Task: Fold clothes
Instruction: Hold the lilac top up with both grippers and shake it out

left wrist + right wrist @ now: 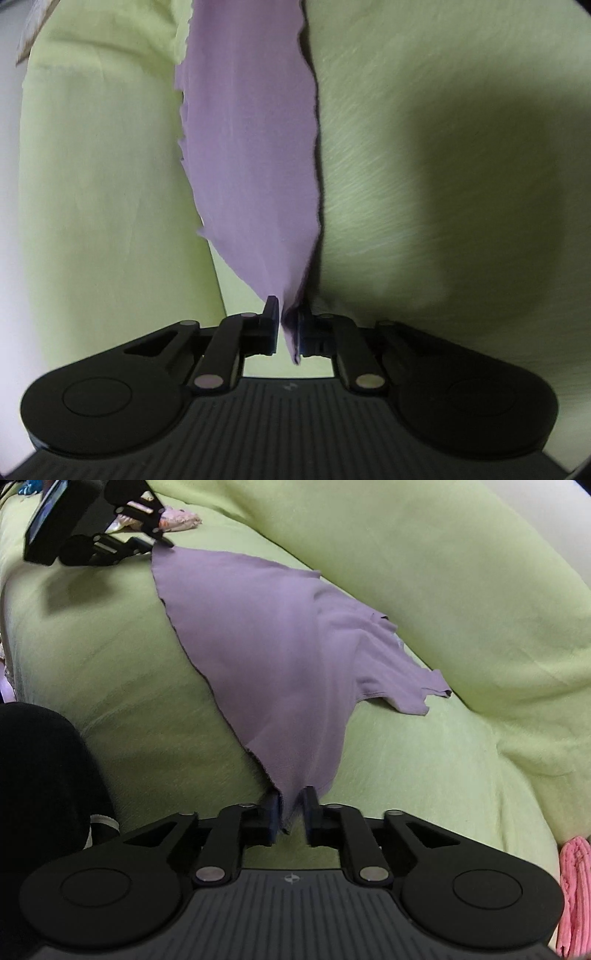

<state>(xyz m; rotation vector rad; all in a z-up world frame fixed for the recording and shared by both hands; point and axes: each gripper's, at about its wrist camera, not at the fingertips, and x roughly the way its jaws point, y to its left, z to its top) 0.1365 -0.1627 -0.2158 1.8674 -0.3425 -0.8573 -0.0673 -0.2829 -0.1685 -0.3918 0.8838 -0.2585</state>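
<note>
A lilac cloth (266,657) with ragged edges is stretched over a light green sofa cover (129,686). My right gripper (290,812) is shut on its near corner, just above the seat. My left gripper (155,544) shows at the top left of the right wrist view, pinching the far corner. In the left wrist view the left gripper (286,325) is shut on a corner of the cloth (251,166), which stretches away from it. The cloth's far right part lies rumpled against the sofa back.
The green-covered sofa back (424,554) rises on the right. A pink towel (576,893) lies at the right edge. A patterned pink fabric (177,520) lies behind the left gripper. A dark shape (40,775) fills the left edge.
</note>
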